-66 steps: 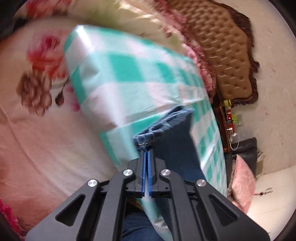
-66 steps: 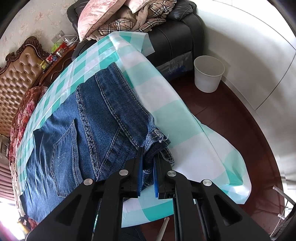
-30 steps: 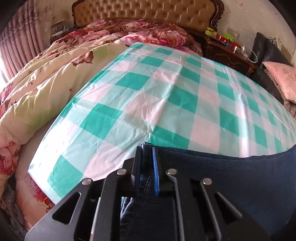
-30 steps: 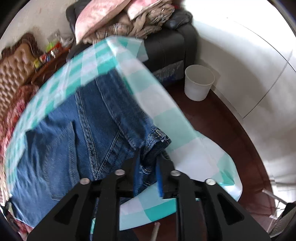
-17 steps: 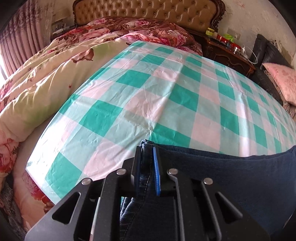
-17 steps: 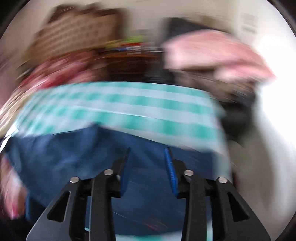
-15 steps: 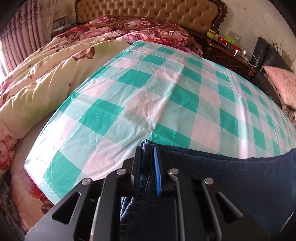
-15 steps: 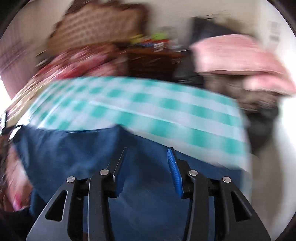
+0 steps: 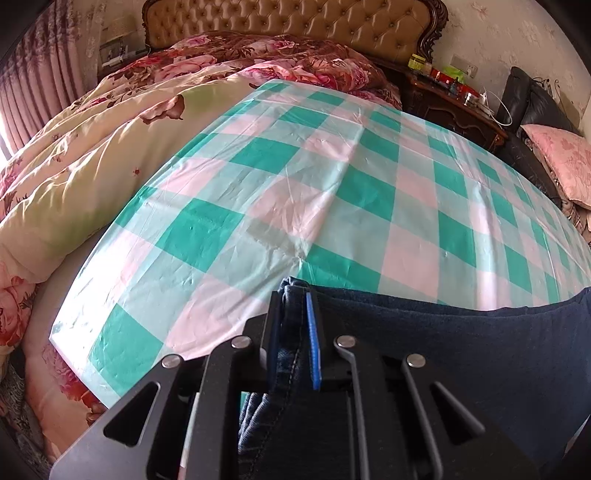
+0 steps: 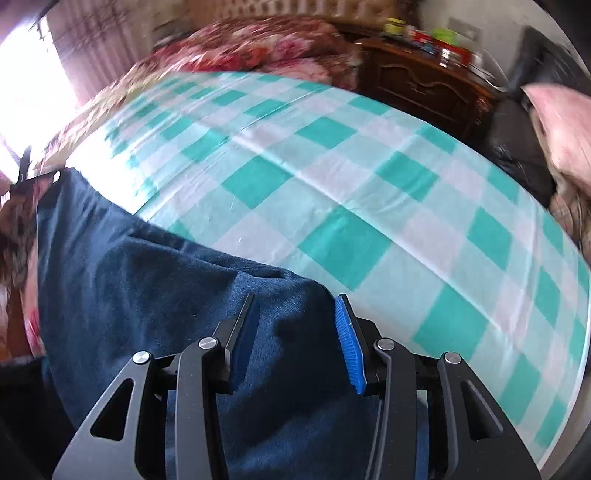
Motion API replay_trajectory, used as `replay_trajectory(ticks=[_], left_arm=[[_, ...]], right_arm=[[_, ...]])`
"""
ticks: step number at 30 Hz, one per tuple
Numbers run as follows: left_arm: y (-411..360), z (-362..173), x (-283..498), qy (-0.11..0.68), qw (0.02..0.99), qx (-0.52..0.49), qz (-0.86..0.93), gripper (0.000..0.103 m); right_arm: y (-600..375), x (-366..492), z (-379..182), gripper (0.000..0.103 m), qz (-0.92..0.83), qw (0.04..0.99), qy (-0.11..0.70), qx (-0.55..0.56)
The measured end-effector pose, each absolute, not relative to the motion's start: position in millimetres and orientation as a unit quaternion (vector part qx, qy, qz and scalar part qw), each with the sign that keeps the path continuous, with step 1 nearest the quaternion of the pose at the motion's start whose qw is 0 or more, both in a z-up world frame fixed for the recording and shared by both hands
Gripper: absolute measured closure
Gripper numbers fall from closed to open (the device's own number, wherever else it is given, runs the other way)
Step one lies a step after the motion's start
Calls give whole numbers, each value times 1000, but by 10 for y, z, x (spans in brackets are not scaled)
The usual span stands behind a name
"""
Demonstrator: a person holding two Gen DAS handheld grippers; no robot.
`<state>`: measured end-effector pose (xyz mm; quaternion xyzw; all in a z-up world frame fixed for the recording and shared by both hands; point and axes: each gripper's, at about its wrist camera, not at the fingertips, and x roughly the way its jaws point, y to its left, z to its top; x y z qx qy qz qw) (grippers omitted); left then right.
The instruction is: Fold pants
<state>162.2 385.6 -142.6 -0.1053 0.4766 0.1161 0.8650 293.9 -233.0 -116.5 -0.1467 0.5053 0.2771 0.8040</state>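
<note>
Dark blue jeans [image 9: 443,350] lie folded along the near edge of a green-and-white checked cloth [image 9: 332,184] spread over the bed. My left gripper [image 9: 293,295] is shut on the jeans' stitched edge at the fold's left corner, with denim bunched between its blue pads. In the right wrist view the jeans [image 10: 147,277] run from the left edge to under my right gripper [image 10: 295,299]. Its jaws stand apart over the fold's right corner, and the pads do not press the denim. The checked cloth [image 10: 369,184] stretches beyond, blurred by motion.
A floral quilt [image 9: 92,166] is heaped to the left of the cloth, under a tufted headboard [image 9: 295,22]. A dark wooden nightstand [image 9: 454,99] with small items and a black sofa with a pink pillow [image 9: 554,155] stand at the far right.
My right gripper let go of the jeans' hem, opened, and swung and rolled across to the folded jeans. My left gripper, after carrying its edge over, has held still, shut on the denim.
</note>
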Motion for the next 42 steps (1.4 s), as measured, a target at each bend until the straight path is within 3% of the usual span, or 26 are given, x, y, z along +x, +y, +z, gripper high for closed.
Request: replay_trajectory(ticks=[2, 4, 15, 18, 21, 23, 25, 27, 31, 38, 41, 42], left_arm=[[3838, -1422, 1623, 476, 866, -99, 118, 91], [3835, -1389, 1621, 469, 869, -98, 123, 101], [3950, -1390, 1623, 453, 868, -139, 150, 100], [3999, -1347, 1556, 438, 869, -157, 169, 85], [4048, -1165, 1370, 398, 879, -185, 186, 83], [3990, -1032, 1242, 373, 889, -181, 195, 77], [3778, -922, 1167, 356, 905, -143, 182, 66], [3457, -895, 1221, 367, 917, -85, 134, 58], [2802, -1004, 1444, 407, 912, 33, 33, 56], [2038, -1320, 1859, 448, 877, 112, -133, 56], [1978, -1529, 2003, 465, 862, 136, -147, 52], [2113, -1522, 2085, 461, 872, 113, -121, 55]], right_arm=[[-2278, 2997, -1241, 97, 277, 798, 514, -151], [-2273, 3042, -1280, 99, 270, 799, 516, -151], [-2554, 3121, -1346, 100, 230, 835, 501, -8], [-2557, 3098, -1362, 100, 207, 845, 494, -3], [-2594, 3114, -1357, 96, 190, 850, 491, 24], [-2613, 3114, -1325, 81, 177, 857, 483, 33], [-2678, 3083, -1223, 54, 150, 874, 460, 44], [-2776, 3059, -1136, 43, 140, 882, 445, 67], [-2941, 2872, -943, 41, 94, 899, 423, 70], [-3071, 2167, -951, 40, 33, 909, 414, -21], [-3272, 1961, -1053, 38, -2, 907, 420, -35], [-3339, 1909, -1087, 37, -14, 906, 422, -40]])
